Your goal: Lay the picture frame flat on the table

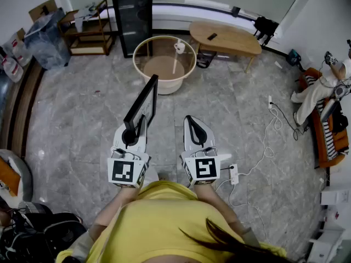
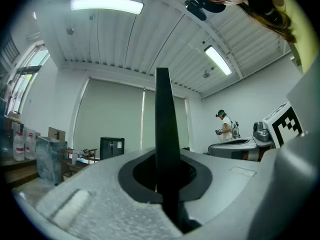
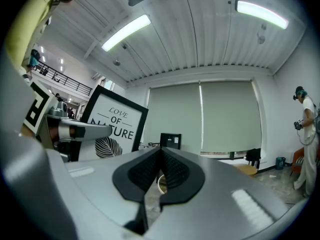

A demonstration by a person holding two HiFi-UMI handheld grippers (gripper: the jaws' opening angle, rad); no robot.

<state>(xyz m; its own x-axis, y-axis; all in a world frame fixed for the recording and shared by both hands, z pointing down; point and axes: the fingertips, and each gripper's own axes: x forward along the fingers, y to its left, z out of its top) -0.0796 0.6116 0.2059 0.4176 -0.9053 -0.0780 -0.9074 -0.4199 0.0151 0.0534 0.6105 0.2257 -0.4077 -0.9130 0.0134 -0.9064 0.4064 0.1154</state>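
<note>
A black-framed picture frame [image 1: 143, 104] is held upright in the air, edge-on, with my left gripper [image 1: 130, 136] shut on its lower edge. In the left gripper view the frame [image 2: 166, 149] is a dark vertical bar clamped between the pads. In the right gripper view the frame [image 3: 116, 125] shows its white print with lettering and a leaf drawing, off to the left. My right gripper [image 1: 193, 126] is beside the left one, shut with nothing in it; its pads [image 3: 159, 171] meet. A round glass-topped table [image 1: 164, 62] stands ahead on the floor.
A wooden oval table [image 1: 225, 37] and a black cabinet [image 1: 132, 10] stand beyond the round table. A wooden shelf [image 1: 88, 29] and bags sit at the far left. A power strip [image 1: 234, 174] and white cable lie on the floor at right. A person [image 1: 323, 89] is at the far right.
</note>
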